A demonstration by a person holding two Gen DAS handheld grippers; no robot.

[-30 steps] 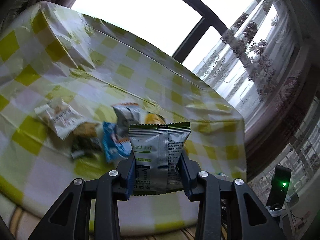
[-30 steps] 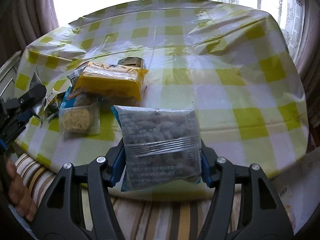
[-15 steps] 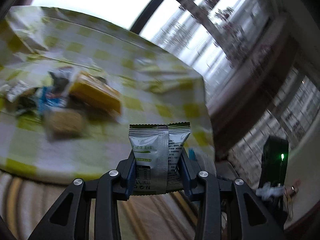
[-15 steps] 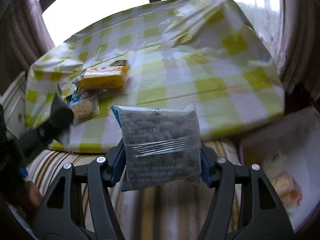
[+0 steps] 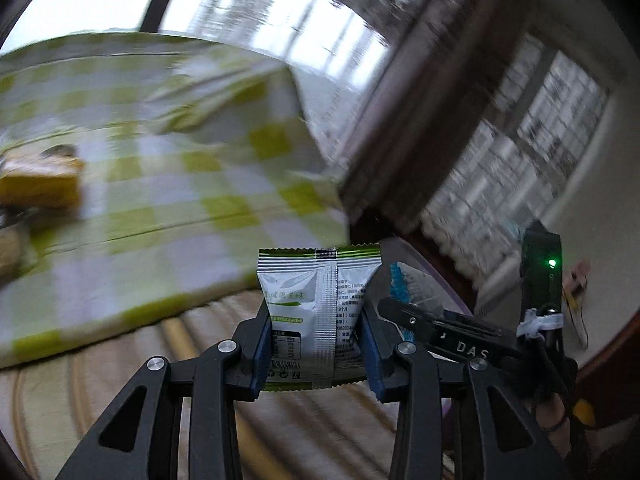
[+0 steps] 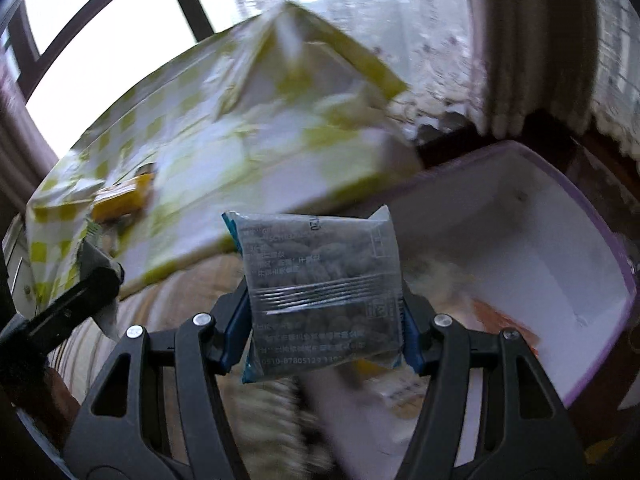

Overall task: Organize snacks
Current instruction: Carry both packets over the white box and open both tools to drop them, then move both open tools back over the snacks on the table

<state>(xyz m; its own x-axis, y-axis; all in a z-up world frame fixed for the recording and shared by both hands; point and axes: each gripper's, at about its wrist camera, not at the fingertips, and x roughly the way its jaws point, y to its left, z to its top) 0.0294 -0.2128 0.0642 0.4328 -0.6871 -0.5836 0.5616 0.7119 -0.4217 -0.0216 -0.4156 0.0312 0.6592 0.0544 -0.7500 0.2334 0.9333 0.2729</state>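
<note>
My left gripper [image 5: 318, 344] is shut on a small green-and-silver snack packet [image 5: 316, 316], held upright off the table's near right side. In the right wrist view my right gripper [image 6: 324, 320] is shut on a clear packet of dark nuts [image 6: 320, 300], which hangs in front of a white bin with a purple rim [image 6: 608, 236]. Inside the bin lie several packets, one orange [image 6: 500, 316]. The left wrist view shows the right gripper's black body [image 5: 452, 332] just to the right of my green packet.
The table under a yellow-checked cloth [image 6: 256, 148] lies to the left, blurred, with a yellow packet [image 5: 40, 184] on it. A striped brown cushion [image 5: 192, 336] runs below the table edge. Curtains and windows stand behind.
Both grippers have swung right, away from the snack pile on the table, each keeping its packet. The white bin has come into the right wrist view and grown large.
</note>
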